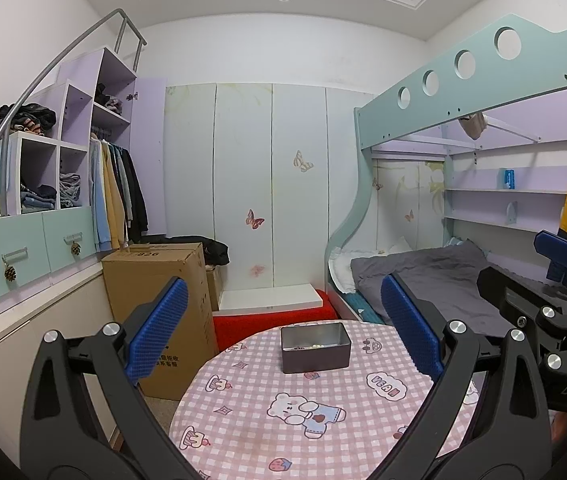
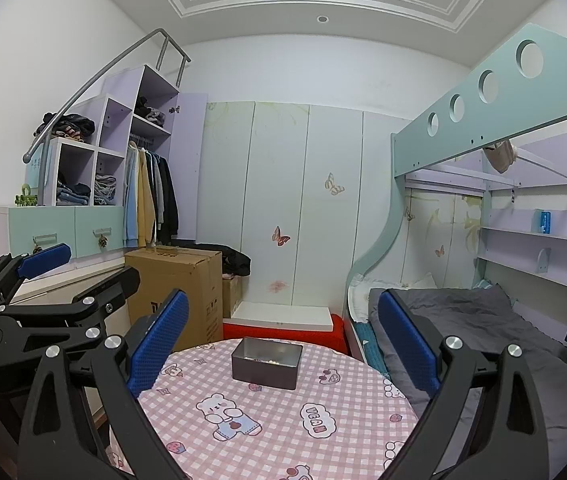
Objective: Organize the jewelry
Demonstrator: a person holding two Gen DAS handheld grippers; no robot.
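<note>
A dark metal box stands open on the far part of a round table with a pink checked cloth. Small beads or jewelry pieces lie in its bottom. The box also shows in the right wrist view. My left gripper is open and empty, held above the table short of the box. My right gripper is open and empty too, also short of the box. The right gripper shows at the right edge of the left wrist view. The left gripper shows at the left of the right wrist view.
A cardboard box stands left of the table. A red stool with a white board is behind it. A bunk bed with grey bedding is at the right. Wardrobe panels and shelves with clothes fill the back and left.
</note>
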